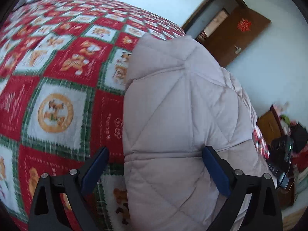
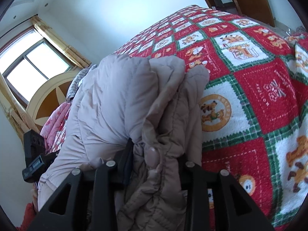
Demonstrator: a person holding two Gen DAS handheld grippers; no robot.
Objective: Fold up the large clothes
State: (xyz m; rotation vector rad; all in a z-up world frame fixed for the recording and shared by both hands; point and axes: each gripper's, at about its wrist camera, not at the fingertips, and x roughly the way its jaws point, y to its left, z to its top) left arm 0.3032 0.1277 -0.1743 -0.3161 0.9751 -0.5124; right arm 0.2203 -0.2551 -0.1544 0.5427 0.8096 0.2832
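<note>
A pale grey-pink quilted puffer coat (image 1: 182,111) lies folded in a bulky stack on a red, white and green patterned blanket (image 1: 57,73). My left gripper (image 1: 155,165) is open, its blue-padded fingers (image 1: 96,167) spread on either side of the coat's near edge, holding nothing. In the right wrist view the coat (image 2: 119,100) fills the middle. My right gripper (image 2: 156,161) is shut on a bunched fold of the coat (image 2: 165,134); the fabric hides its fingertips.
The blanket (image 2: 250,88) covers a bed with a round cream and brown headboard (image 2: 52,94) under a window (image 2: 32,61). A brown door (image 1: 236,36) stands open on the white wall. A cluttered brown cabinet (image 1: 273,125) sits beside the bed.
</note>
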